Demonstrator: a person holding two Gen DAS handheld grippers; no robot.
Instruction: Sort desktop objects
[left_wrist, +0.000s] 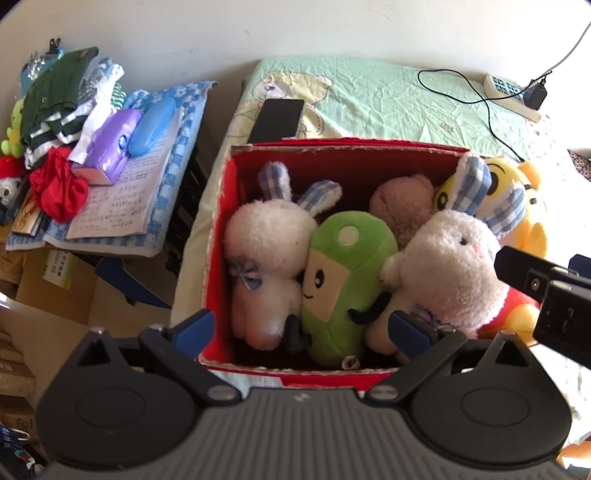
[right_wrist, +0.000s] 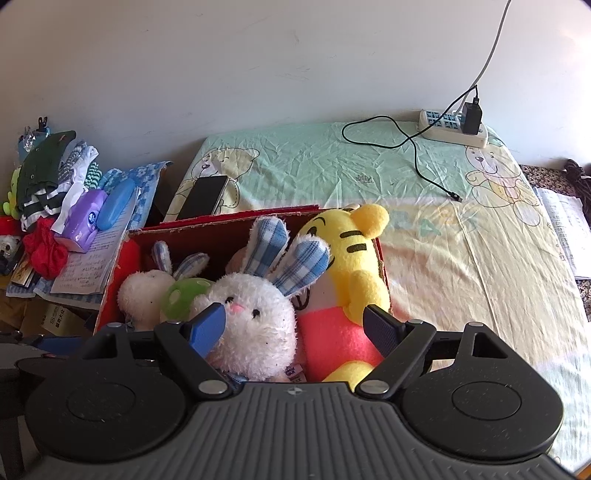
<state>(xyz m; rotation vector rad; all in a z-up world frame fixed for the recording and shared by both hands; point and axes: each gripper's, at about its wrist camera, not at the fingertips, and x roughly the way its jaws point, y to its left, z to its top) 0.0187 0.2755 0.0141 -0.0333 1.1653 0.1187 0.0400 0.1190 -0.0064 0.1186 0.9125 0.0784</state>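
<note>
A bed-like surface covered with a pale green and cream sheet printed with teddy bears (right_wrist: 424, 206) fills most of both views, and on it sits the red cardboard box with an open top (left_wrist: 218, 236), packed with soft toys. To its left a cluttered side stand holds a pile of folded clothes (right_wrist: 48, 173), an open notebook with handwriting (left_wrist: 118, 199), a purple tissue pack (right_wrist: 83, 218) and a blue oblong case (left_wrist: 153, 123). Inside the box, the yellow tiger plush with black stripes and a pink-red shirt (right_wrist: 351, 266) leans against the right wall, touching the white fluffy rabbit plush with blue checked ears (right_wrist: 255, 317) beside it. A green oval plush with a cream face patch (left_wrist: 343, 280) lies between that rabbit and a second white rabbit plush with checked ears (left_wrist: 266, 258) at the left; a beige plush (left_wrist: 402, 199) is half hidden behind them. A black phone (right_wrist: 205, 197) lies flat on the sheet just behind the box, and a white power strip with a black charger (right_wrist: 454, 125) rests near the wall. The left gripper (left_wrist: 301, 326) hangs spread wide above the box, holding nothing. The right gripper (right_wrist: 295, 325) is likewise spread wide and empty, its blue fingers (right_wrist: 208, 325) flanking the rabbit and tiger.
</note>
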